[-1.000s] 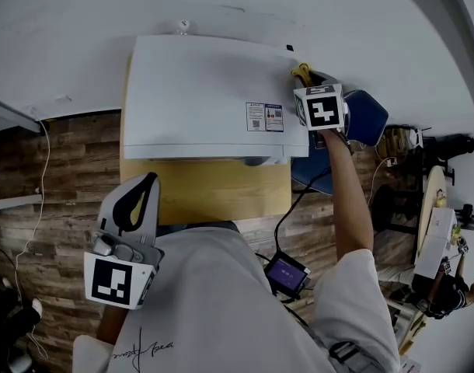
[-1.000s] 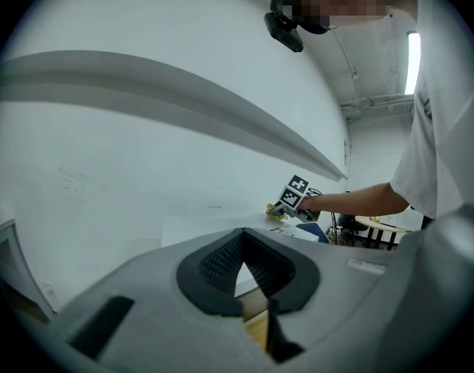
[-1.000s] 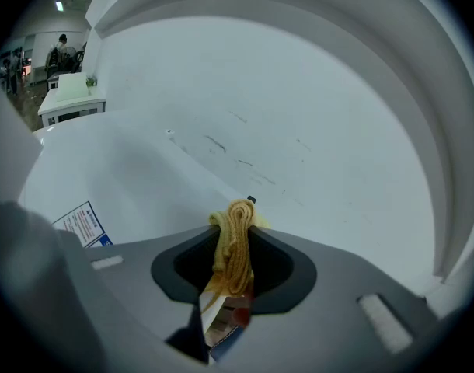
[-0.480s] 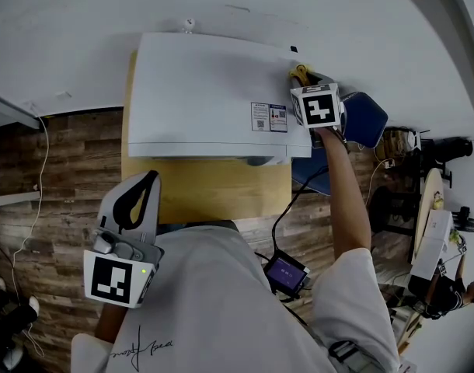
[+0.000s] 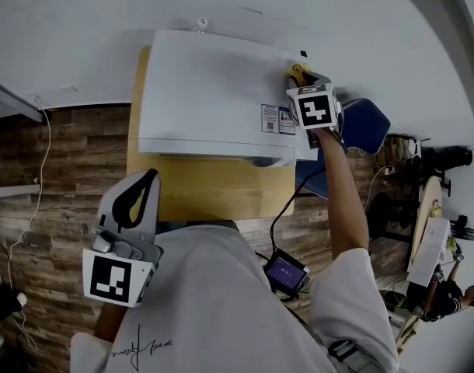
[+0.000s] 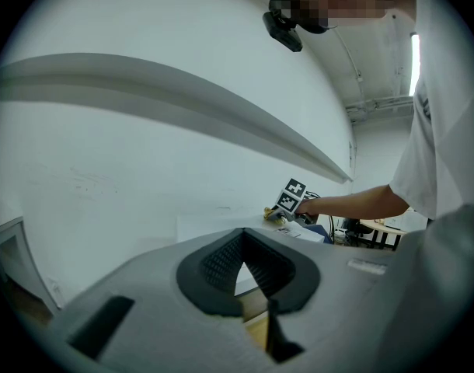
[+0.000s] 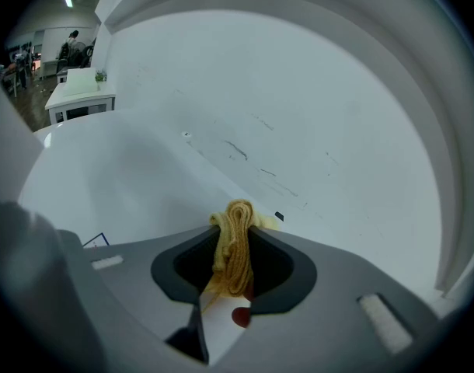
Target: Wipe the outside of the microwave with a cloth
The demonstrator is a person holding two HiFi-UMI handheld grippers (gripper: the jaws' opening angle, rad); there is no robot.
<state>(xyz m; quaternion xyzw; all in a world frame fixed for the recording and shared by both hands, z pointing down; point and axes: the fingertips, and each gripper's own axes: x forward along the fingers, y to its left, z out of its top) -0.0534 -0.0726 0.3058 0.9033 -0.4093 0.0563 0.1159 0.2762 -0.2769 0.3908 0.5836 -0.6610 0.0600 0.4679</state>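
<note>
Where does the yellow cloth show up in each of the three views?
Head view: upper right, the yellow cloth lies at the far right corner of the microwave, at the tip of the right gripper.
Left gripper view: a small yellow speck right of centre, beside the distant marker cube.
Right gripper view: lower centre, the cloth is pinched between the jaws.
Shared landmark: the white microwave top.
</note>
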